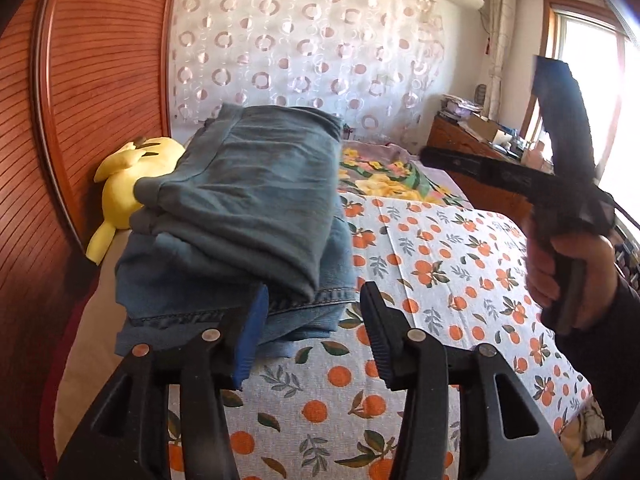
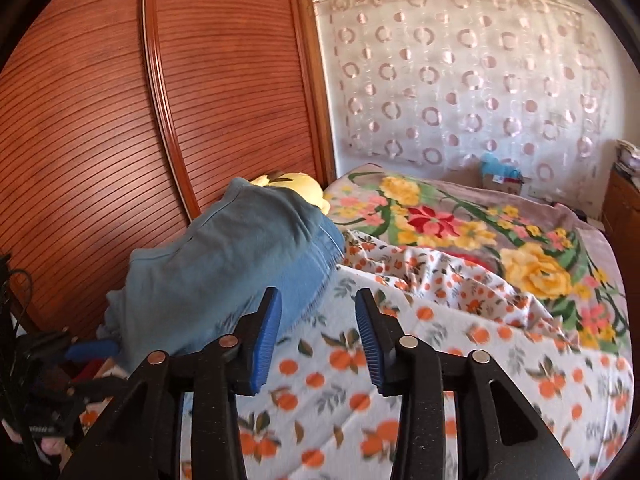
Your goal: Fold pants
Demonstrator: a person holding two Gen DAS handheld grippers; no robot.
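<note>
Pants (image 1: 240, 216) were found lying as a compact folded stack of blue denim on the orange-print sheet (image 1: 440, 264) of the bed, at its left side near the wooden panel (image 1: 100, 80). A yellow plush toy (image 1: 124, 184) lay just behind the stack, touching or nearly touching it. Several layers were visible at the near edge, one hem seam showing beneath the upper fold.

Left gripper (image 1: 308, 332) stood with its jaws spread. The left pad sat right at the near edge of the stack, but no cloth was pinched between the pads. Right gripper (image 2: 318, 336) likewise had its jaws apart, with nothing between them, over bare sheet just beside the stack. In the left wrist view the same tool appeared raised at the right, held in the person's right hand (image 1: 568, 276), well apart from the denim.

Assessment: folding appeared complete or very nearly so. The garment was reduced to a small bundle and neither tool held it. The upper fold sat slightly askew over the lower layers, so some squaring of edges might remain. A floral blanket (image 2: 480, 224) lay farther back, uninvolved.
</note>
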